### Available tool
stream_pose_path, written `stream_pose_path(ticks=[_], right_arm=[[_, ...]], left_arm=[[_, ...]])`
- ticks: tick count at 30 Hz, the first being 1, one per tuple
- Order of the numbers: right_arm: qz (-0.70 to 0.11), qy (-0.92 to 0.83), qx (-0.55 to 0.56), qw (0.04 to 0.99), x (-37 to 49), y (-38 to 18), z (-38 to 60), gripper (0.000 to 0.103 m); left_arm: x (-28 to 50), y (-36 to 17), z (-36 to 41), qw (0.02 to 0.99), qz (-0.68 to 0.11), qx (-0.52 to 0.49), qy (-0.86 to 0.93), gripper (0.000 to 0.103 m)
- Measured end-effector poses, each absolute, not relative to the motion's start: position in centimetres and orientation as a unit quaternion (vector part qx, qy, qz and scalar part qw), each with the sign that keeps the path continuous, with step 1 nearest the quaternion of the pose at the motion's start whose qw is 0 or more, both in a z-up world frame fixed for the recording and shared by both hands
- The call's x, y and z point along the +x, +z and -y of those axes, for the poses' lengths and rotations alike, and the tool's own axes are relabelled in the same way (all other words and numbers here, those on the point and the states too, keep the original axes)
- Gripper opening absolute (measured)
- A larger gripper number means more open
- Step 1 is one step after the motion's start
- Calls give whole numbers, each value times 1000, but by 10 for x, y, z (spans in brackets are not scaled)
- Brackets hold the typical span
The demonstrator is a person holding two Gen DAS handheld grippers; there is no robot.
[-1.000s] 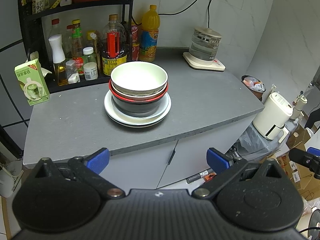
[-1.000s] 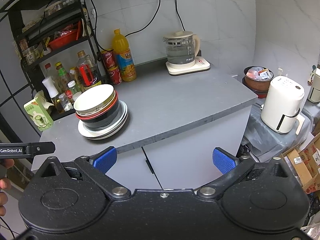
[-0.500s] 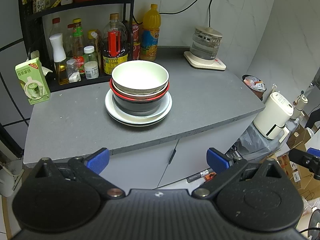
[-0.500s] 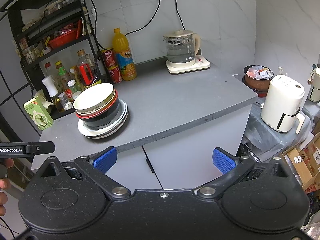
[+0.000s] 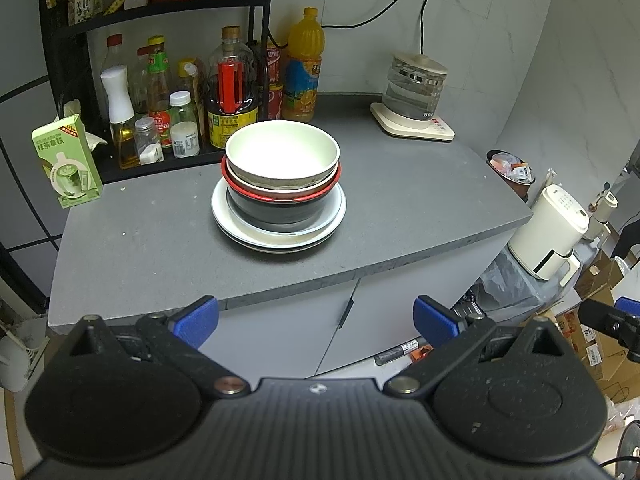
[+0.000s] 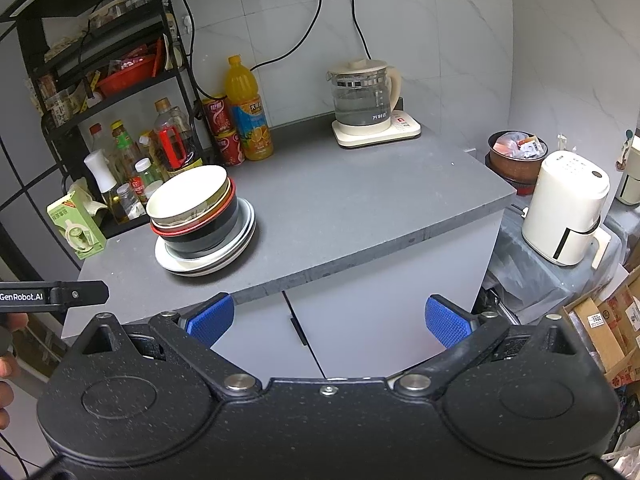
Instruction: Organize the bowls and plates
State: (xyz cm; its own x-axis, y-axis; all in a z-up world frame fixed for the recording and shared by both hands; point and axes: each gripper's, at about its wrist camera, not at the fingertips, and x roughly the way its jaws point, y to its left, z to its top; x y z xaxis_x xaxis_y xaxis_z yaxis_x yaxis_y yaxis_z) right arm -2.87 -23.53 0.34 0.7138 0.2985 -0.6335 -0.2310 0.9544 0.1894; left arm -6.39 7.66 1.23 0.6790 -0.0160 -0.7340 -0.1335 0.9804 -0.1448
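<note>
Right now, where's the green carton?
The green carton stands at the counter's far-left edge in both views, beside the bottle rack, left of the dish stack.

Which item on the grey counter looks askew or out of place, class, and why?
The cream ceramic bowl topping the stack sits tilted, not level, inside the red-rimmed black bowl. The white plates below lie flat. Nothing looks spilled or broken. Both grippers, left and right, are open and clear of the stack.

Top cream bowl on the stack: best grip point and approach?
Pinch the cream bowl at its near rim, one finger inside and one outside, coming from above at the counter's front edge. It sits upright, nested in the red-rimmed bowl, so only the rim is exposed.
</note>
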Motion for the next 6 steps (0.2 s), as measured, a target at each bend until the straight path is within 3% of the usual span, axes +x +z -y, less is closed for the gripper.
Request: stream_pose_path(ticks=[6], right_arm=[[-356, 142, 51, 922, -26, 1, 236, 103]], left_arm=[[-63, 11, -75, 911, -401, -92, 29, 102]])
